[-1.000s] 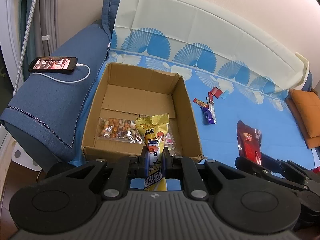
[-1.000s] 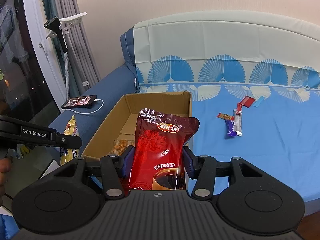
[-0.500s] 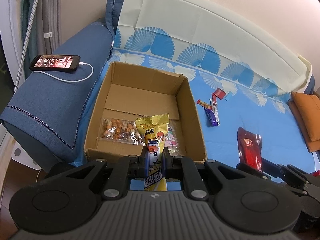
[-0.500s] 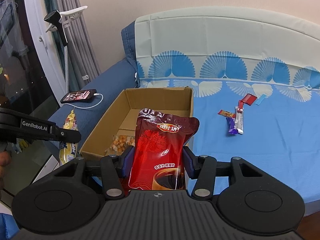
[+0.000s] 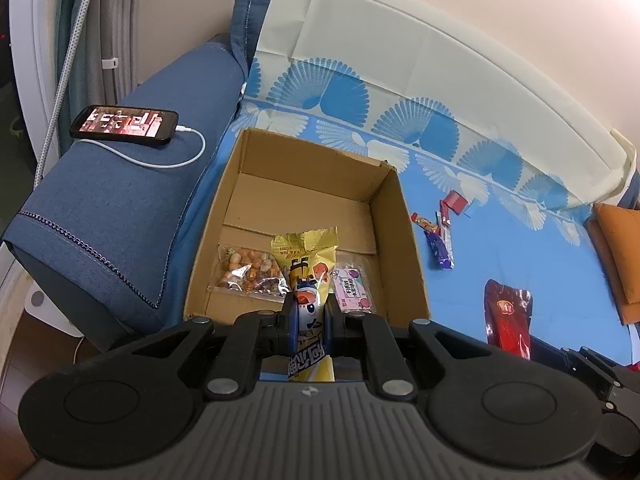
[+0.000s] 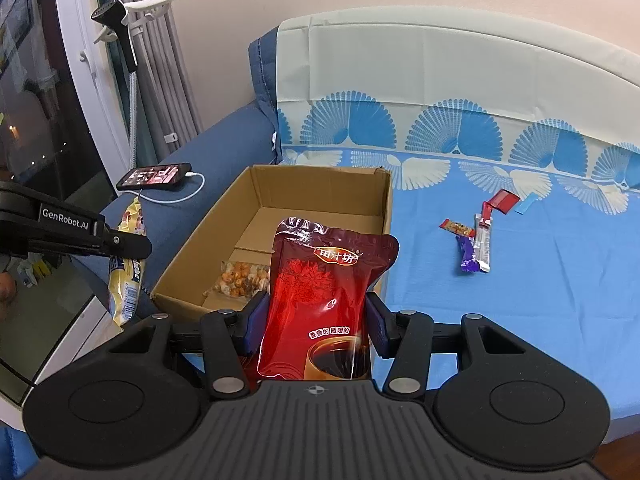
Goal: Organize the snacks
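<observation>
An open cardboard box (image 5: 404, 240) (image 6: 384, 196) sits on the blue sofa cover. Inside lie a clear bag of nuts (image 5: 248, 272) (image 6: 240, 274) and a small pink packet (image 5: 354, 286). My left gripper (image 5: 308, 312) is shut on a long yellow snack pack (image 5: 306, 256) (image 6: 126, 268), held over the box's near edge. My right gripper (image 6: 316, 316) is shut on a red pouch (image 6: 324, 300) (image 5: 508, 316), to the right of the box's near corner. Several small wrapped bars (image 6: 474, 240) (image 5: 440, 236) lie loose on the cover.
A phone (image 5: 124, 125) (image 6: 156, 176) on a white cable rests on the sofa's blue armrest left of the box. An orange cushion (image 5: 620, 256) lies at the far right. A phone holder on a gooseneck (image 6: 128, 44) and curtains stand at the left.
My left gripper with the yellow pack has moved in closer over the box. The right gripper with the red pouch has stayed about where it was.
</observation>
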The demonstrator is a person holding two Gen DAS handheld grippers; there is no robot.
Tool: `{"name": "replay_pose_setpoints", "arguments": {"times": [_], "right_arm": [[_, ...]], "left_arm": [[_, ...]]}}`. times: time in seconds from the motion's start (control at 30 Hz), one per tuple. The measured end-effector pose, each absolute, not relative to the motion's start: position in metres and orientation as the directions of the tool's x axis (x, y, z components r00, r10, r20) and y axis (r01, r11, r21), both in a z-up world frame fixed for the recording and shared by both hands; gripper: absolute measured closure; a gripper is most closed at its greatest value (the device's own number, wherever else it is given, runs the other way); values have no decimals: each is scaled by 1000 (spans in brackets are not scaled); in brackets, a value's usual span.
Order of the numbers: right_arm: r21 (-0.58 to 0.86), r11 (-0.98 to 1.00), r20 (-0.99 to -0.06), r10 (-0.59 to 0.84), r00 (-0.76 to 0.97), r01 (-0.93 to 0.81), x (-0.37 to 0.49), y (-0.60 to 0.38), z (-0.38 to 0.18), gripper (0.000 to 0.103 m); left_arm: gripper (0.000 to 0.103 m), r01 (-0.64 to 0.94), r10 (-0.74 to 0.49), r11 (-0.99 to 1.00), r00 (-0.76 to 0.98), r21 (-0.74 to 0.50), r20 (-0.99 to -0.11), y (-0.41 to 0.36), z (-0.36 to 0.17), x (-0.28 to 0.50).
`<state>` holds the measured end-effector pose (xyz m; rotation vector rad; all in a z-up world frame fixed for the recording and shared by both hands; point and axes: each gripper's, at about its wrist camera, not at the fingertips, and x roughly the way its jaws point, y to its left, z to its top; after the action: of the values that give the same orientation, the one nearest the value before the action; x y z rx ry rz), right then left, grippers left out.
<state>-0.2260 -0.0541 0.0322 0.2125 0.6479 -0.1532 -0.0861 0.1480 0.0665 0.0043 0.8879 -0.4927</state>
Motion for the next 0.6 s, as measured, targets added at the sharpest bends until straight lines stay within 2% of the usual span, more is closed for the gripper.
{"name": "replay_pose_setpoints", "arguments": {"times": [0.6], "right_arm": [[163, 967, -628, -53, 777, 197, -183, -61, 28, 49]], "left_arm": [[90, 398, -404, 895, 532, -201, -744, 138, 65, -43]]}}
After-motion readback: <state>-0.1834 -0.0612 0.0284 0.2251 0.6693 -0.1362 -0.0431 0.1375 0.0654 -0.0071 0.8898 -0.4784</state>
